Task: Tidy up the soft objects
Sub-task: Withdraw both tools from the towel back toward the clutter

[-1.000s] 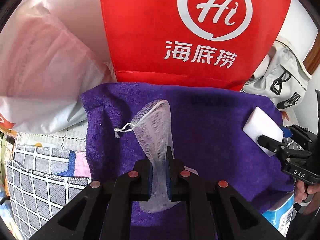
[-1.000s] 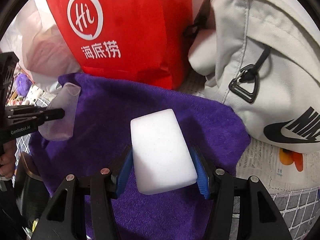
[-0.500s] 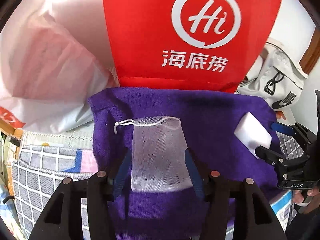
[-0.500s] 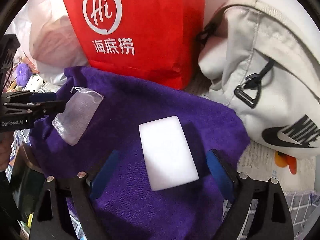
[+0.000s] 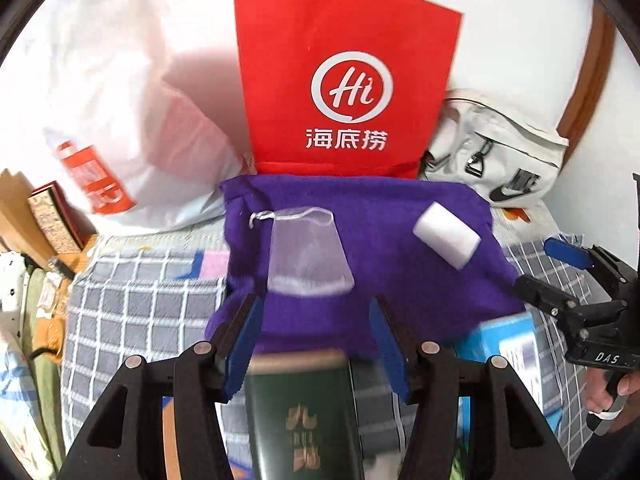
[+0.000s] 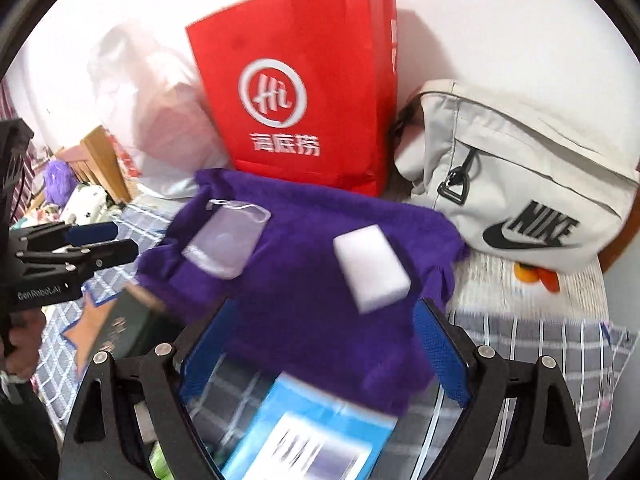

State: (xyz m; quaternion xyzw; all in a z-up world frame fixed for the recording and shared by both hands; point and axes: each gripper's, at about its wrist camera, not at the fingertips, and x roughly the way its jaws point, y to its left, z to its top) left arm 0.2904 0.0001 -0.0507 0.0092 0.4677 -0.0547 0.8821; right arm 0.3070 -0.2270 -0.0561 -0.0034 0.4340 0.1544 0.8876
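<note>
The left tool (image 5: 316, 344) stands with its blue-padded fingers spread and nothing between them; the right tool (image 6: 320, 356) is likewise spread wide and grips nothing. Both tools hover above the near edge of a purple towel (image 5: 384, 248), which lies on a bed with a grey checked cover (image 5: 132, 304). The mesh pouch (image 5: 308, 256), white and translucent, lies flat on the left part of the towel; its drawstring end (image 5: 260, 216) points away from the camera, and the purple shows through the weave. The white sponge block (image 5: 446, 236), rectangular with sharp edges, lies on the right part of the towel, well apart from the pouch and tilted relative to the towel edge. A red paper bag (image 5: 344, 80) with a white round logo stands upright behind the towel, touching its far edge. A light grey bag (image 6: 520, 176) with a black logo lies to the right of the red bag, and a white plastic bag (image 5: 120, 120) sits to the left. A dark green box (image 5: 300, 416) is partly hidden between the left tool's fingers and under the towel edge; its lettering is blurred. A blue box (image 6: 308, 436) under the right tool is cut off and smeared by motion. An orange item (image 6: 536, 274) below the grey bag cannot be identified.
</note>
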